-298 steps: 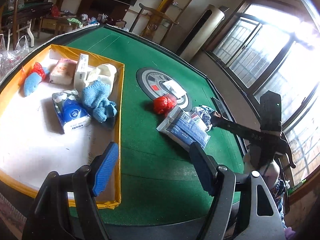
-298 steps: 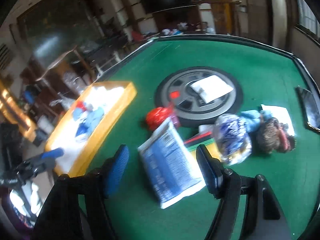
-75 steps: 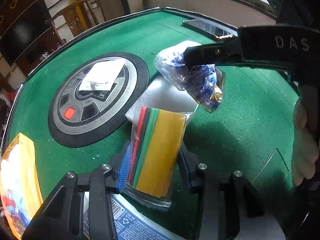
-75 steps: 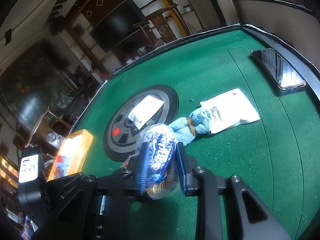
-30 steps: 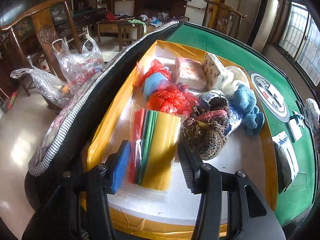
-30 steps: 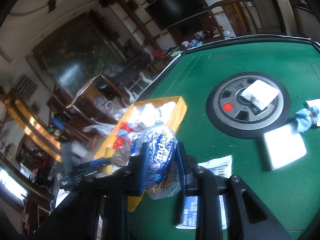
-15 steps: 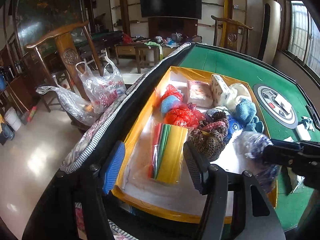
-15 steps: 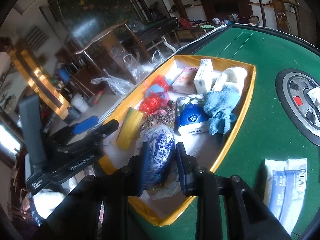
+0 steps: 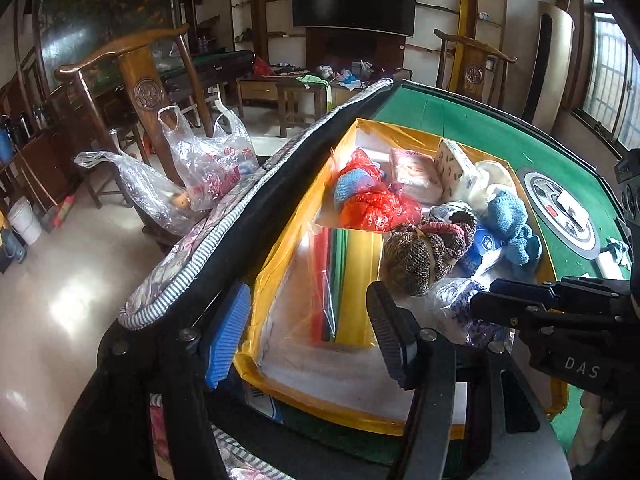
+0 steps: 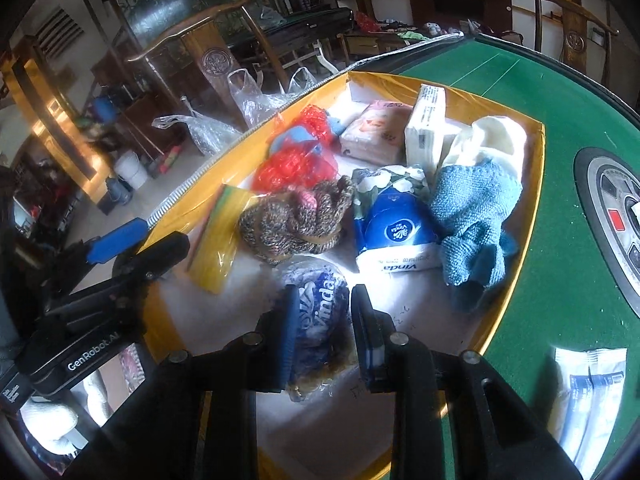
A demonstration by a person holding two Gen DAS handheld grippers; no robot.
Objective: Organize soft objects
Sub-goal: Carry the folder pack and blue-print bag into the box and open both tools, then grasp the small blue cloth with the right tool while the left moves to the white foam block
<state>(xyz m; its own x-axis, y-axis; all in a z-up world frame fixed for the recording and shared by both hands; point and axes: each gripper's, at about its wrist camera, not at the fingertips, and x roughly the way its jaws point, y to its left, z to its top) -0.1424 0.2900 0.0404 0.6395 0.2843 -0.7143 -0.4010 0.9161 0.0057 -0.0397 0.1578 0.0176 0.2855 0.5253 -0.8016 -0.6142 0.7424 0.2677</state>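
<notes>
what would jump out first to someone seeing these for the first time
Probably the yellow-walled tray on the green table, packed with soft things: a blue knit cloth by its right wall and red mesh bags at the back left. Next, the right gripper low over the tray's near end, shut on a blue-and-white tissue pack, with the left gripper open nearby.

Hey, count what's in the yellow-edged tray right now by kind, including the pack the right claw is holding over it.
Tissue packs: 4, pink, white, blue Vinda, and the one in the right claw
Knitted items: 3, brown, blue, cream
Red mesh bundles: 2
Coloured sheet packs: 1
Total: 10
</notes>
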